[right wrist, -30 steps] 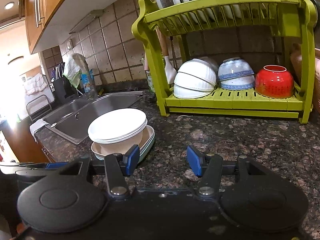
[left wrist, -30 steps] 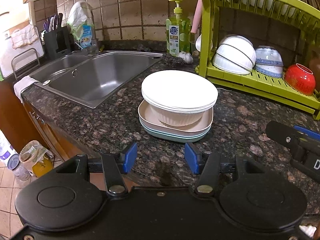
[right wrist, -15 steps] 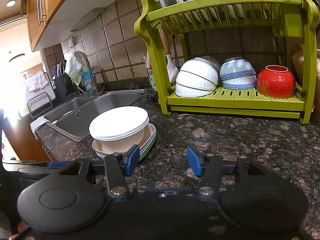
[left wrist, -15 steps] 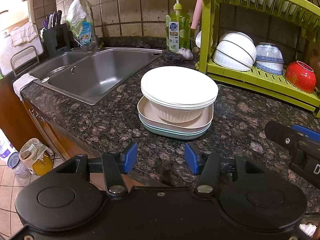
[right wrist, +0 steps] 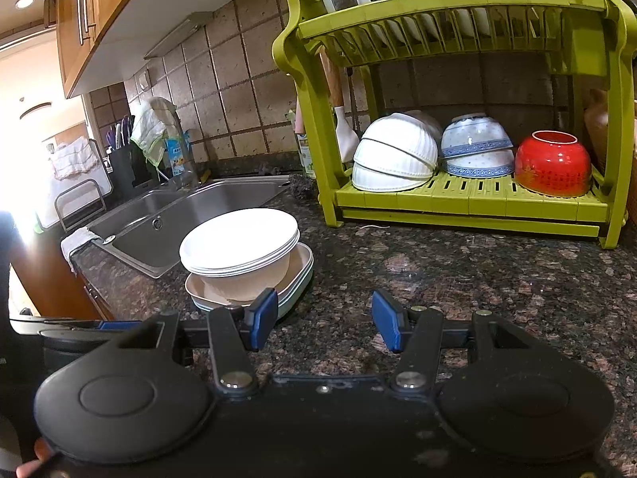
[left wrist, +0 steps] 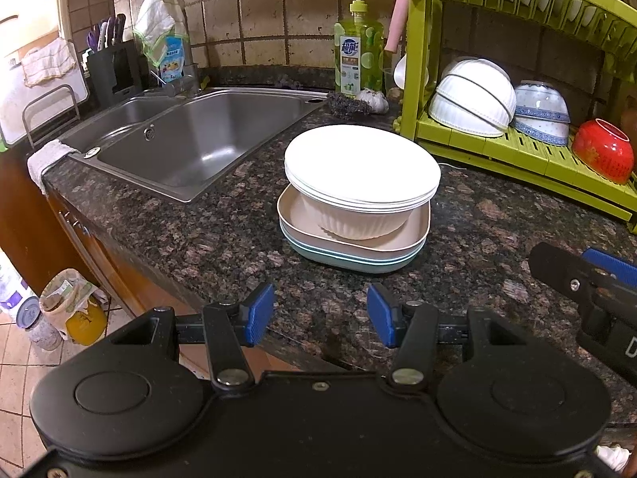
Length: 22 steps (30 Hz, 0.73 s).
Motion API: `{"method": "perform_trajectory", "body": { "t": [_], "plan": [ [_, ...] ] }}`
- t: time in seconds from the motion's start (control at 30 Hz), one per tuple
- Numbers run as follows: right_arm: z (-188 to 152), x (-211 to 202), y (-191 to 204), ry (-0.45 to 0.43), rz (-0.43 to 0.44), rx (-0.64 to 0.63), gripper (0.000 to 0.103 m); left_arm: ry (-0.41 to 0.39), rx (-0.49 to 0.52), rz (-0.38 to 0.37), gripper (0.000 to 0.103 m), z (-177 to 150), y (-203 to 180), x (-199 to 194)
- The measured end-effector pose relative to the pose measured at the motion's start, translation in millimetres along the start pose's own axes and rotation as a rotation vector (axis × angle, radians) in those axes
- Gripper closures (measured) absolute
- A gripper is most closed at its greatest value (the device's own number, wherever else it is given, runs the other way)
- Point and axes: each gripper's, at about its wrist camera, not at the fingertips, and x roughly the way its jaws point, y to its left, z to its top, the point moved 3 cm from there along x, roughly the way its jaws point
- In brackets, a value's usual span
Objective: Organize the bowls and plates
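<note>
Dark speckled granite worktop, stacked rectangular dishes at centre, green dish rack at two o'clock, soap bottle at twelve

Matte black plastic gripper, the left gripper, fills the lower frame: two round domed housings at seven and five o'clock, each with a raised oval disc. Between them, two black lever arms run up from silver rivets to rectangular blue pads. A small screw sits at centre on the body's top edge. Same build on the right gripper: black shell, silver rivets, blue pads, dust on the casing. In the left view, at three o'clock, the other gripper shows black, a blue strip, one screw and a white letter.
</note>
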Motion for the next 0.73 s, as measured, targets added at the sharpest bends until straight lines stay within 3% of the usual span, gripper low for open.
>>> {"method": "perform_trajectory", "body": {
  "t": [0.73],
  "plan": [
    [-0.8,0.7,0.9,0.006,0.003,-0.01,0.046,-0.004,0.015,-0.01,0.045,-0.5,-2.2,-1.9]
  ]
}}
